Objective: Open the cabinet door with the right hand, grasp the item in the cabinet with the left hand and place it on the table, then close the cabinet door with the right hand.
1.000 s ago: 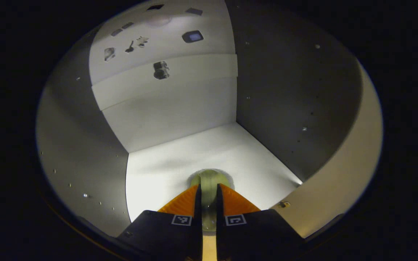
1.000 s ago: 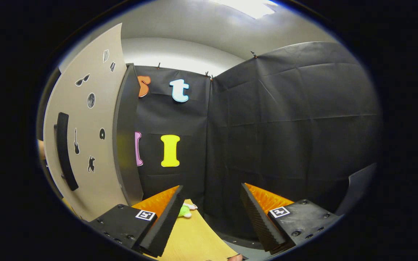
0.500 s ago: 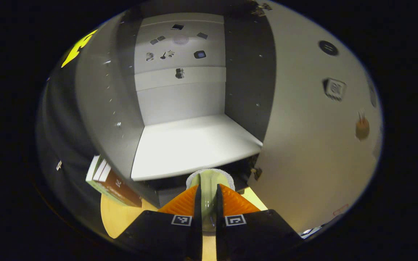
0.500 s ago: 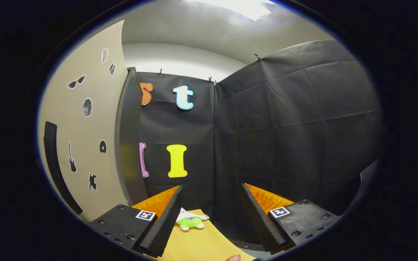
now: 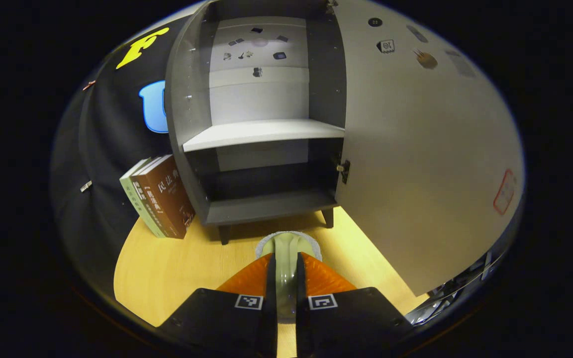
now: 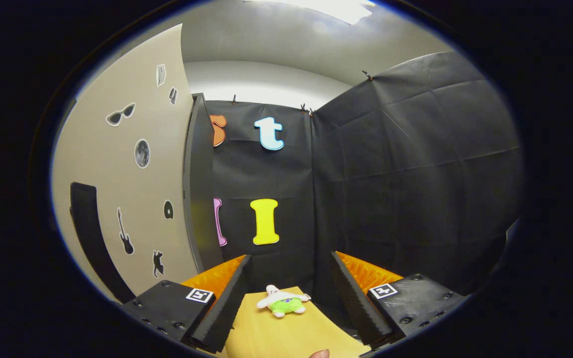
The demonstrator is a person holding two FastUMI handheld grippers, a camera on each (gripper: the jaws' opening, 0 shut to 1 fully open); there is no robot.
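Note:
My left gripper (image 5: pixel 286 256) is shut on a pale green item (image 5: pixel 286 242) with a whitish fuzzy rim, held above the wooden table (image 5: pixel 177 263) in front of the cabinet (image 5: pixel 187 124). The cabinet's door (image 5: pixel 416 149) stands wide open to the right, and its white shelf (image 5: pixel 261 132) is bare. In the right gripper view, my right gripper (image 6: pixel 289 261) is open with nothing between its fingers. To its left is the door's outer face (image 6: pixel 137 199), with stickers and a black handle (image 6: pixel 92 233).
Books (image 5: pixel 159 196) lean against the cabinet's left side on the table. A small white and green plush toy (image 6: pixel 282 302) lies on the table (image 6: pixel 276 333) beyond my right gripper. Black cloth walls close in the booth behind and to the right.
My left gripper has drawn back out of the cabinet with the green item, from over the white shelf to above the table. In the right gripper view the plush toy has come into full sight.

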